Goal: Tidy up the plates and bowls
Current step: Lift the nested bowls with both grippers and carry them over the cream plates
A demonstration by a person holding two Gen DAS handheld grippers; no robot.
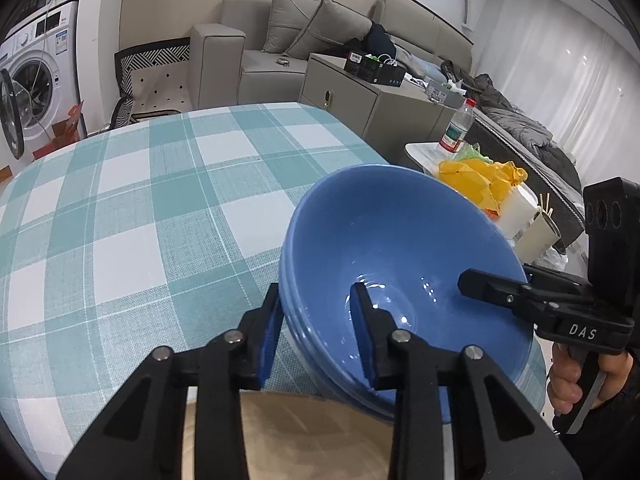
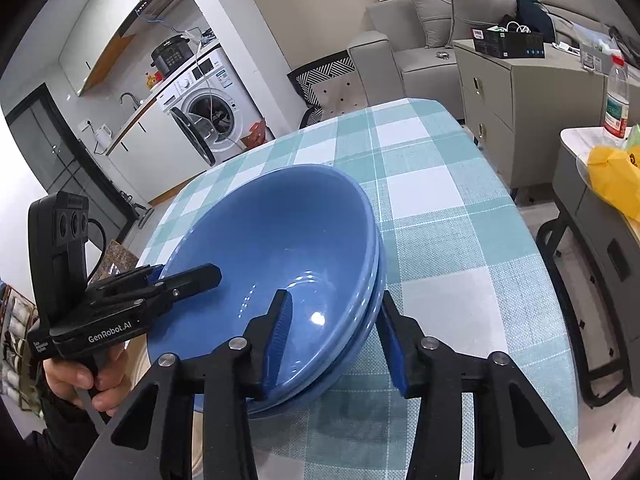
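The stack of blue bowls [image 1: 404, 264] sat near the edge of the checked tablecloth [image 1: 140, 208]. The left gripper [image 1: 316, 312] and right gripper [image 2: 334, 320] each straddled the rim on opposite sides, one finger inside, one outside, apparently clamped on it.

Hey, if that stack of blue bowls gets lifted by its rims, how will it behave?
The blue bowls look glazed, with shiny highlights, so probably slippery and rigid. Several nested rims suggest it's heavyish. It's tilted between the left tongs and right tongs, so bowls could slide apart.
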